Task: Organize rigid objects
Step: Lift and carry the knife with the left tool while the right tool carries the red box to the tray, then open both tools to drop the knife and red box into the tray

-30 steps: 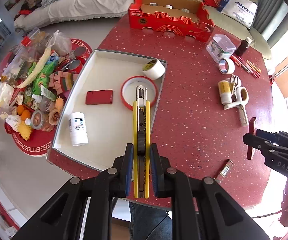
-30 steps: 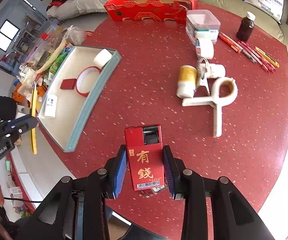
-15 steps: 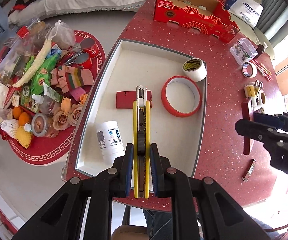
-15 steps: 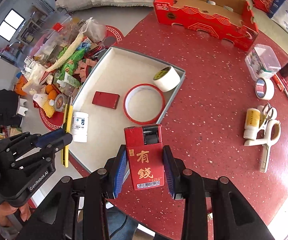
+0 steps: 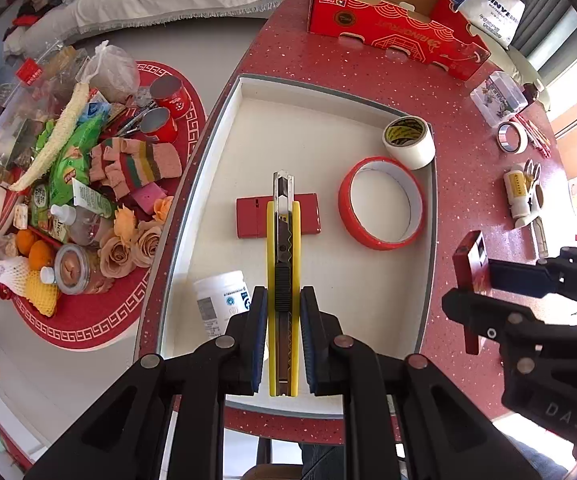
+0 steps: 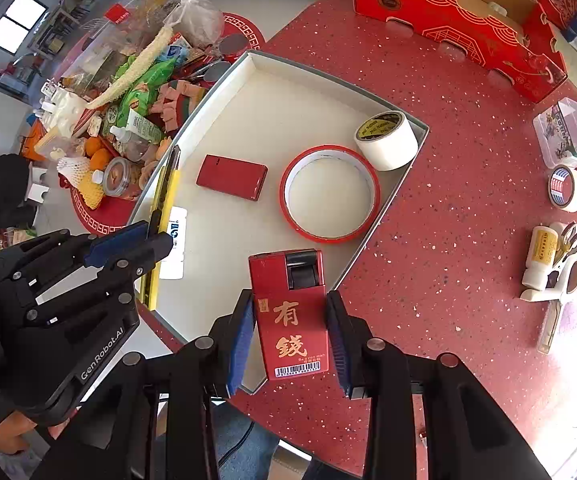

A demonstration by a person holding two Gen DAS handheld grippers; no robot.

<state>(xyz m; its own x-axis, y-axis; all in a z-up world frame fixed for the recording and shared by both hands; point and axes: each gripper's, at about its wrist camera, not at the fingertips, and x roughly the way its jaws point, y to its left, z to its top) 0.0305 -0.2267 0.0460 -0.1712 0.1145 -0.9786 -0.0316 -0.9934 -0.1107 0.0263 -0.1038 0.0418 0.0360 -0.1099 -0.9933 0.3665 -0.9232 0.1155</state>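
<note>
My left gripper [image 5: 283, 312] is shut on a yellow utility knife [image 5: 283, 248], held above the white tray [image 5: 308, 120]; it also shows in the right wrist view [image 6: 128, 236]. My right gripper [image 6: 290, 332] is shut on a red box with gold characters [image 6: 292, 320], held over the tray's near right edge [image 6: 372, 224]; the box also shows in the left wrist view [image 5: 470, 276]. In the tray lie a flat red case [image 5: 312, 216], a red tape ring [image 5: 380, 208], a white tape roll [image 5: 408, 142] and a white bottle [image 5: 220, 300].
On the red table [image 6: 448, 200] stand a red cardboard carton [image 6: 460, 12], a clear plastic box [image 6: 568, 136], a small tape roll [image 6: 566, 188], a glue bottle [image 6: 538, 256], scissors and pens. A low stool with snacks, fruit and cans [image 5: 80, 184] stands to the left.
Both grippers have moved left over the tray, each keeping its object. The right gripper with the red box has come closer beside the left one.
</note>
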